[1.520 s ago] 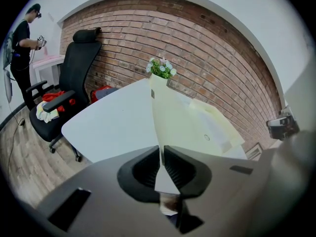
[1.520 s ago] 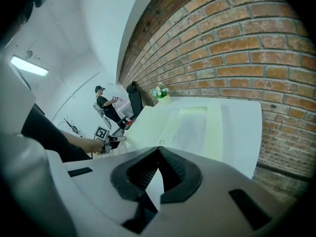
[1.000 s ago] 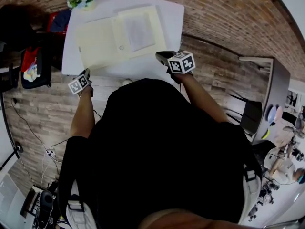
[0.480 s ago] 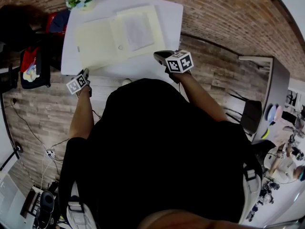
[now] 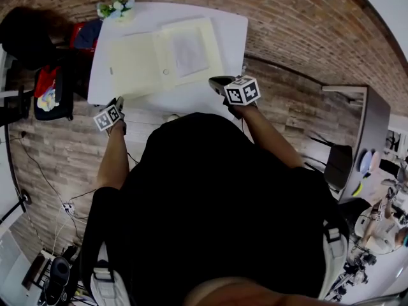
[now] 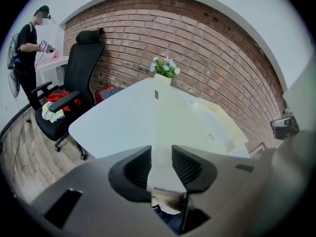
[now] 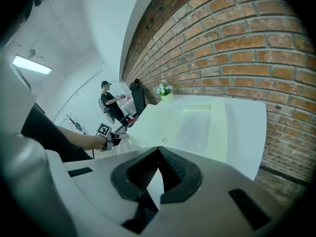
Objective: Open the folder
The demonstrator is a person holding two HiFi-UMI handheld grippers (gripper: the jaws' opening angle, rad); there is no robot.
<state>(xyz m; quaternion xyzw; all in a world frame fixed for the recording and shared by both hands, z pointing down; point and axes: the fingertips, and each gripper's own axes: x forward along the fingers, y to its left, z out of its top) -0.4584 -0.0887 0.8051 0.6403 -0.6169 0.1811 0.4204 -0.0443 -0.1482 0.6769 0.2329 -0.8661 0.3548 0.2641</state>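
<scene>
left gripper (image 6: 161,154) has just been opening, jaws a bit apart, holding nothing. right gripper (image 7: 158,149) is closed and empty. folder (image 5: 137,65) lies open on the table (image 5: 226,27), nearer its left edge, with a paper (image 5: 189,50) inside.

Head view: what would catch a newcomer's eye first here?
The pale yellow folder stands out first, lying spread open in the middle of the white table, with a small bunch of flowers at the table's far left corner. Next come the two grippers at the near edge. The left gripper has just been opening its jaws with nothing between them, and the right gripper is shut.
</scene>
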